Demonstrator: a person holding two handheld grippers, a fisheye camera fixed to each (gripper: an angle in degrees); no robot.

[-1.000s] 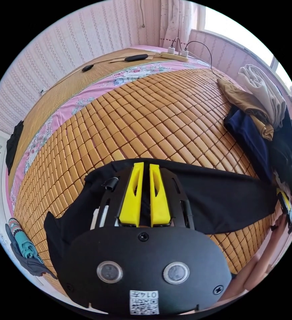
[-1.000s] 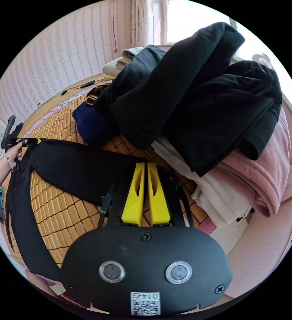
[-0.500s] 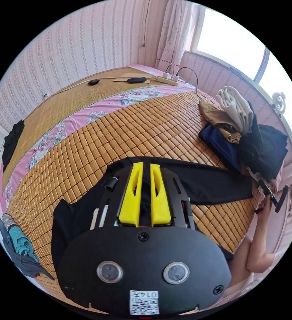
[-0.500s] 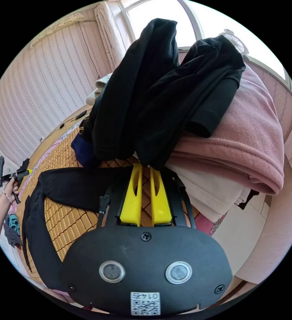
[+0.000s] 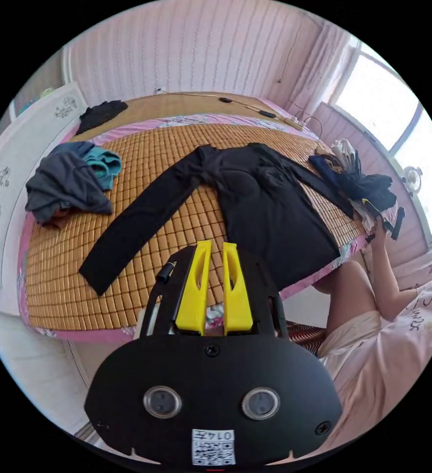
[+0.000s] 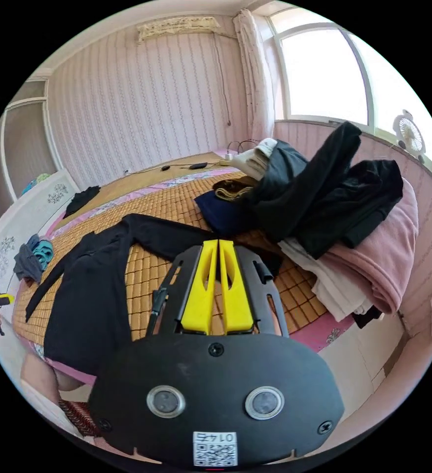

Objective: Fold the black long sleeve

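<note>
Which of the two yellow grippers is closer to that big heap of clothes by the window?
The right gripper: the heap of clothes lies just past its jaws. The left gripper is held off the bed's near edge, across the spread black long sleeve from the heap.

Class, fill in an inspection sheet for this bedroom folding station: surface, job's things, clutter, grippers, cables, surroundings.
Surface: bamboo mat covering the bed.
Job's things: black long sleeve spread flat, both sleeves out, hem at the near bed edge.
Clutter: clothes pile at one end; grey and teal garments at the other; a dark item further back.
Grippers: left gripper and right gripper shut, holding nothing, off the shirt.
Cables: power strip with leads at the far side.
Surroundings: striped wallpaper, window, small fan.
</note>
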